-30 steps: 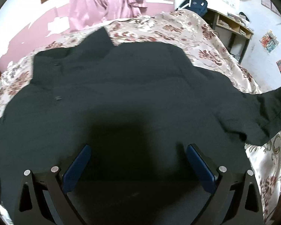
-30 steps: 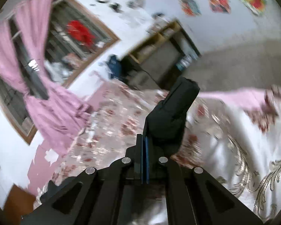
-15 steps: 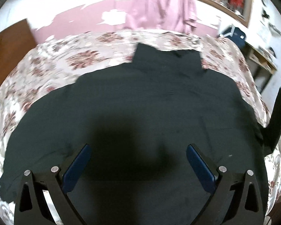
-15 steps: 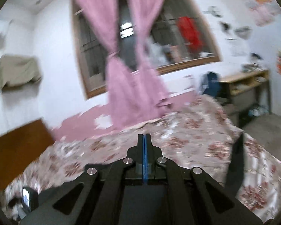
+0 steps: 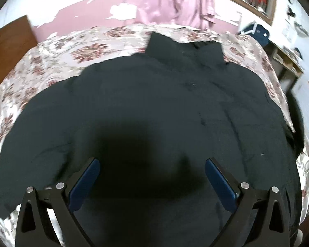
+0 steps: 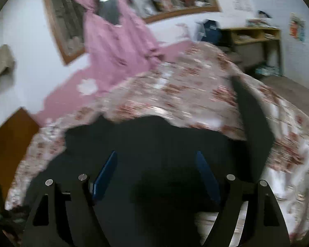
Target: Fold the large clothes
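You're in a home bedroom: a bed with a floral cover, pink curtains at the far window, wooden shelves on the right.

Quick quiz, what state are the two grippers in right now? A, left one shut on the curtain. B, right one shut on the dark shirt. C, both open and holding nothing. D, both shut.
C: the left gripper and right gripper both show blue pads spread wide over the dark shirt, gripping nothing.

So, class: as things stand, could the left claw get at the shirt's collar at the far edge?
Probably yes. The left claw is open above the dark shirt, and nothing lies between it and the collar; it would just need a forward reach across the bedspread.
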`<state>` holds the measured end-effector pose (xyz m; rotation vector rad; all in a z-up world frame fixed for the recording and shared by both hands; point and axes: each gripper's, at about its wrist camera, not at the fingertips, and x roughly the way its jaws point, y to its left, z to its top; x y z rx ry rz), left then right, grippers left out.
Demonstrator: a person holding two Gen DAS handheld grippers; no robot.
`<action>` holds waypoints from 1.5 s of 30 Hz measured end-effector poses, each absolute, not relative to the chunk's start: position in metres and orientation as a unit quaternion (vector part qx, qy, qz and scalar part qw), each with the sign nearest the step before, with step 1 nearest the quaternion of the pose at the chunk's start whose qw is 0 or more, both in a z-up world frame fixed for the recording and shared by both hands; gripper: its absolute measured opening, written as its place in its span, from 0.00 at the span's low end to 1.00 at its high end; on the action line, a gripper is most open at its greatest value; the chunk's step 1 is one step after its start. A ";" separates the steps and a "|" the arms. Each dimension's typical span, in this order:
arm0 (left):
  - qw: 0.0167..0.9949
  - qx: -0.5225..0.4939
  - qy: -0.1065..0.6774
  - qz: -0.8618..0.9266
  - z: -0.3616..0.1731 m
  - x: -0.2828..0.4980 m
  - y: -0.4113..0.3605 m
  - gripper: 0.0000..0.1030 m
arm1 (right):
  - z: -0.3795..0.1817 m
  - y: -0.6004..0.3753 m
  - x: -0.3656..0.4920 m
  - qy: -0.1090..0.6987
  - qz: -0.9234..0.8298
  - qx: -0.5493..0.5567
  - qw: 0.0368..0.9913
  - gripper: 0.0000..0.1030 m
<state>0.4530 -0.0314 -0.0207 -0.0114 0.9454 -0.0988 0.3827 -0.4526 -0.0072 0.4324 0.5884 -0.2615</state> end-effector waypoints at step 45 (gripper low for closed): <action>0.841 -0.331 0.362 -0.228 -0.005 0.436 0.068 1.00 | 0.080 -0.186 0.476 0.336 0.141 -0.022 0.931 0.05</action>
